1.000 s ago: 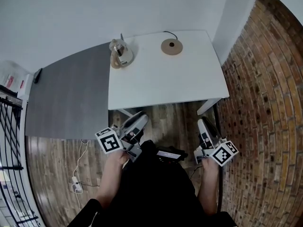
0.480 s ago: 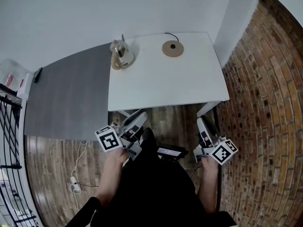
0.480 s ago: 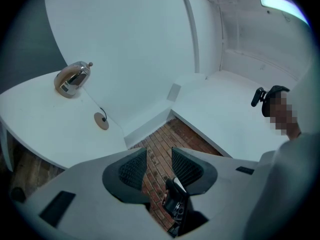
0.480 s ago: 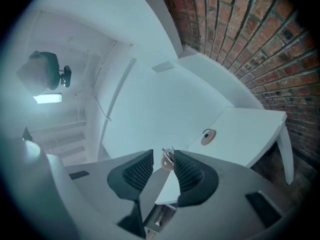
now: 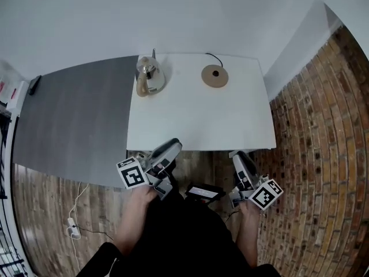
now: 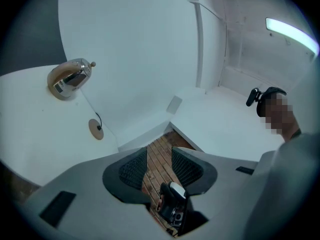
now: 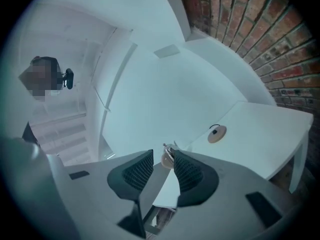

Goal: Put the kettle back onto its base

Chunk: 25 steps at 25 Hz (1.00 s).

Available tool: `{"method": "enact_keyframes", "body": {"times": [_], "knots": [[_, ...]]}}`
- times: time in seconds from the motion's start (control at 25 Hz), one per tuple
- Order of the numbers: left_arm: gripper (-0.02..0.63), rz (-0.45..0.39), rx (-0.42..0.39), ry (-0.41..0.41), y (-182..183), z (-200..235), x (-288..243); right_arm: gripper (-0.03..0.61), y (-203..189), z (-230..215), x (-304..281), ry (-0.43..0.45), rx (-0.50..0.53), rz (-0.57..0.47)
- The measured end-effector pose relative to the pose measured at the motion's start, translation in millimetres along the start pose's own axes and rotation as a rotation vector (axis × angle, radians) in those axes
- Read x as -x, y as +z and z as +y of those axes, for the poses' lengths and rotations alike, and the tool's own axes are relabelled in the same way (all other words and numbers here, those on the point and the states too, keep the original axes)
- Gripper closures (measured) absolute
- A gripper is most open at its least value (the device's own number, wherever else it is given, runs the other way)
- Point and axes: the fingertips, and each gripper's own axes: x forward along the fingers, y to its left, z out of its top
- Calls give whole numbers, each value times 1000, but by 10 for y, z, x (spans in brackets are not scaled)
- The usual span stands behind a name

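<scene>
While my left gripper [image 5: 169,148] and right gripper [image 5: 240,158] hang short of the white table's [image 5: 196,128] near edge, jaws spread on nothing, the kettle [image 5: 149,77] stands upright toward the frame's upper left, its round base [image 5: 214,75] well apart to the right; I judge the left nearer.
</scene>
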Motion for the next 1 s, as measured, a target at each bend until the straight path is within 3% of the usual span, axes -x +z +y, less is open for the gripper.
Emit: {"method": "enact_keyframes", "body": {"times": [0.52, 1.0], "knots": [[462, -184, 52, 70, 1117, 857, 457, 465, -70, 249, -1614, 83, 101, 213], [462, -228, 108, 45, 1448, 1212, 528, 465, -193, 256, -2071, 33, 133, 290]]}}
